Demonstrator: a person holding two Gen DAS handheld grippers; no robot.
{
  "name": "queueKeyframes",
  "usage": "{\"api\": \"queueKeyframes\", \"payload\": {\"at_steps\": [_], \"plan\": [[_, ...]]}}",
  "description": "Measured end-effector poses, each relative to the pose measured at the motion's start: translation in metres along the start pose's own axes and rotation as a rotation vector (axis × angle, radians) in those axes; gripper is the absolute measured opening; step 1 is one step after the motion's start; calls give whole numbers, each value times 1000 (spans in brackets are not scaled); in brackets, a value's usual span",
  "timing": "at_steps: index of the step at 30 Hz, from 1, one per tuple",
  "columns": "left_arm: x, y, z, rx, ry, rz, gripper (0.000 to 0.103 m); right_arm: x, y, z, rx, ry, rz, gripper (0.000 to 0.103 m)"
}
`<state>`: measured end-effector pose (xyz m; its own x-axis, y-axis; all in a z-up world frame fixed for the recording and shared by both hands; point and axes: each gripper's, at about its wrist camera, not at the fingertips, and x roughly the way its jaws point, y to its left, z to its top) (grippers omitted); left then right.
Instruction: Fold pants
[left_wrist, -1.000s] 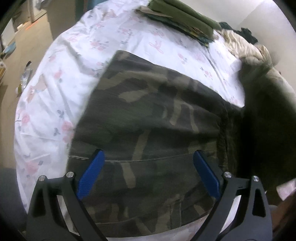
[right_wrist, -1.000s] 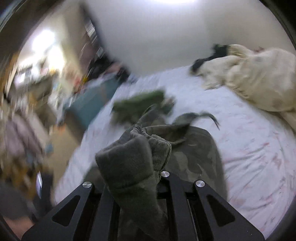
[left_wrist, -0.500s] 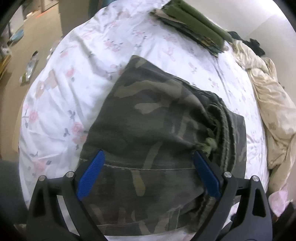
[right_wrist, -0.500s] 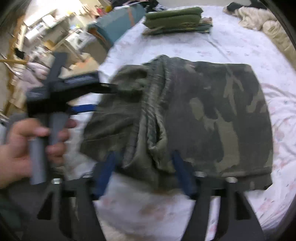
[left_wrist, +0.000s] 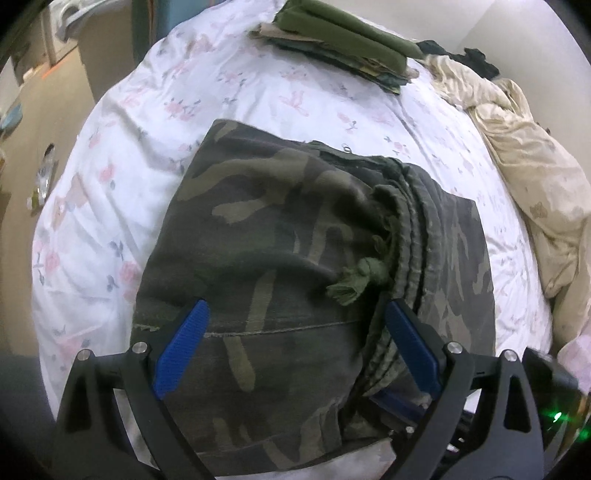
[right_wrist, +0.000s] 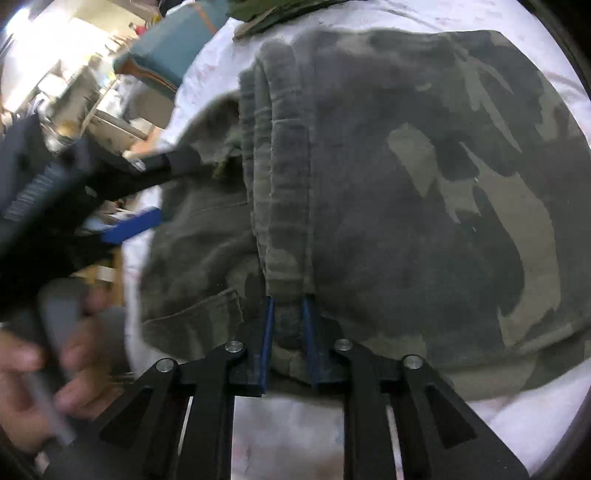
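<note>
The camouflage pants (left_wrist: 280, 236) lie folded over on the flowered bed sheet (left_wrist: 122, 155), with the ribbed waistband (left_wrist: 413, 229) and its drawstring knot (left_wrist: 354, 280) on top. My left gripper (left_wrist: 295, 332) is open and hovers over the pants' near edge. In the right wrist view the pants (right_wrist: 424, 184) fill the frame. My right gripper (right_wrist: 288, 314) is shut on the waistband (right_wrist: 284, 206) at the near edge. The left gripper (right_wrist: 129, 199) shows blurred at the left, held by a hand.
A stack of folded green and camouflage clothes (left_wrist: 343, 40) sits at the far end of the bed. A crumpled cream blanket (left_wrist: 524, 158) lies along the right side. The bed edge drops to the floor (left_wrist: 33, 129) at the left.
My right gripper carried the waistband over onto the pants, let go, then closed again on the waistband at the near edge. My left gripper stayed open above the pants.
</note>
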<state>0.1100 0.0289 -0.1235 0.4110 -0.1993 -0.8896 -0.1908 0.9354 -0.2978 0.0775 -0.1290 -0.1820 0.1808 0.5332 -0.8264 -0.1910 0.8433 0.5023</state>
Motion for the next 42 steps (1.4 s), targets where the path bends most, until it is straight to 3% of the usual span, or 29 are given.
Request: {"api": "queueKeyframes", "payload": {"at_steps": [3,7,11,12,13,15,17,19,21,25,28,30,34,37,38,42], "plan": [[-2,-1,0,5,-9,-5,95,-17,-11,-1,65,-13,79,21],[-7,-8,0,31,-28,-10,95,-74,-31,5,77,-96,56,21],[-7,-14,0,53,-35,-5,95,-133,-96,27,201,-174,-182,21],[-7,-14,0,50,-33,-5,95,-136,-111,29,249,-150,-212,19],[-6,-13,0,45,-31,-6,95,-128,-138,32,335,-37,-288,15],[-6,-12,1,35,-31,4,95,-103,-163,27,414,114,-310,9],[-6,-10,2,31,-34,21,95,-73,-168,23,380,244,-433,3],[-9,-5,5,24,-48,49,95,-59,-156,25,302,280,-509,3],[-13,1,8,9,-61,78,95,-65,-148,30,278,295,-507,4],[-19,12,12,-32,-79,131,95,-101,-129,70,193,174,-527,7],[-22,17,16,-57,-100,142,95,-125,-128,120,193,-14,-379,7],[-22,18,18,-55,-109,151,95,-124,-128,150,169,-78,-353,7],[-18,20,20,-63,-89,153,95,-85,-137,190,159,-81,-330,7],[-16,24,22,-80,-77,150,95,-56,-162,209,173,-30,-442,7],[-16,24,23,-84,-75,150,95,-46,-173,211,193,-22,-465,1],[-15,23,25,-72,-82,164,95,-42,-190,211,251,-87,-433,0]]}}
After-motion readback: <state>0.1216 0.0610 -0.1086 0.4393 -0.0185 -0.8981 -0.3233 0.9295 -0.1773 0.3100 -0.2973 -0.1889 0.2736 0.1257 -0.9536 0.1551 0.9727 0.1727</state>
